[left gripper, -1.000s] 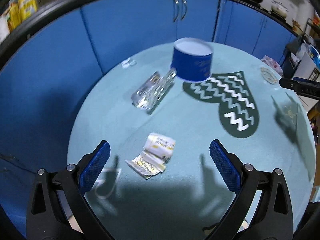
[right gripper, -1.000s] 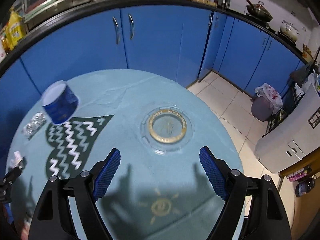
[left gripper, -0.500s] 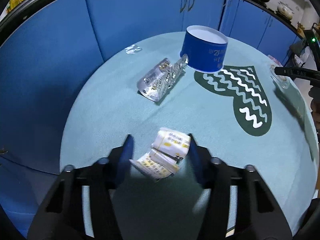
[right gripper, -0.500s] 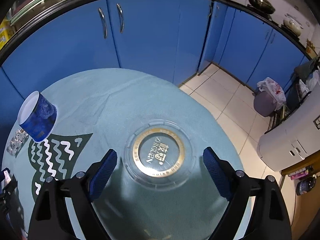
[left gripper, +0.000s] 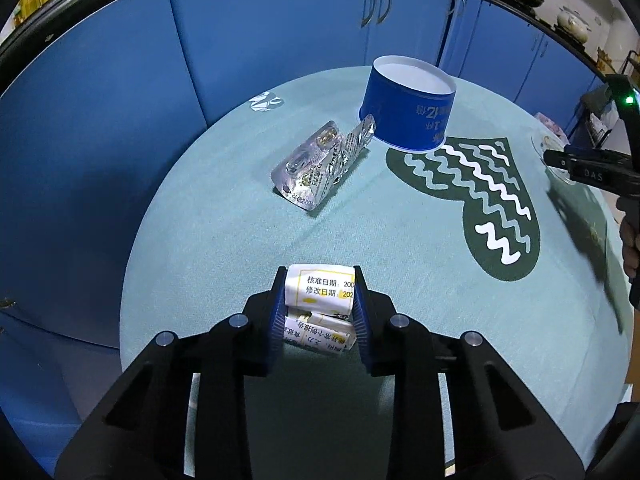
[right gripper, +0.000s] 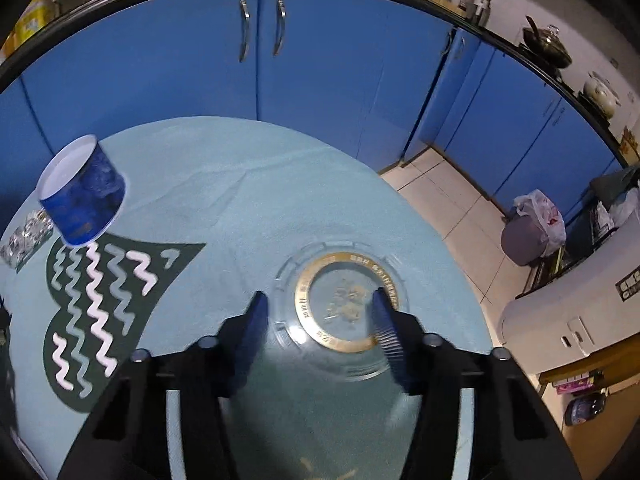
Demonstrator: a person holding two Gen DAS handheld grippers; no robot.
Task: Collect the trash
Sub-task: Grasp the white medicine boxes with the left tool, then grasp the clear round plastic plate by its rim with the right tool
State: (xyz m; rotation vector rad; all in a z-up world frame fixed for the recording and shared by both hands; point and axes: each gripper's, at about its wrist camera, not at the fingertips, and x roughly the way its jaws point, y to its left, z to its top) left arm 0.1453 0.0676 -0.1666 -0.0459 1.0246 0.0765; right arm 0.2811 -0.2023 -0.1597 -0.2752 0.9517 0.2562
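Note:
A folded white and yellow paper leaflet (left gripper: pixel 320 294) lies at the near edge of the round table (left gripper: pixel 224 248). My left gripper (left gripper: pixel 319 304) is closing on it, with both blue pads touching its sides. A clear plastic lid with a gold ring (right gripper: pixel 344 276) lies flat on the table. My right gripper (right gripper: pixel 320 320) hangs over it with its jaws closing. Its left finger is beside the lid's rim and its right finger is above the gold ring, and neither grips the lid. Silver blister packs (left gripper: pixel 324 164) lie beside a blue round tub (left gripper: pixel 408 108).
A small foil scrap (left gripper: pixel 266 102) lies near the table's far left edge. The teal cloth carries a dark green heart with wavy lines (left gripper: pixel 480 200). Blue cabinets (right gripper: pixel 260 80) ring the table. On the tiled floor to the right stand a bin with a bag (right gripper: pixel 532 232) and a white appliance (right gripper: pixel 580 312).
My left jaws went from wide open to closed against the leaflet. My right gripper moved forward and down over the lid, and its jaws narrowed.

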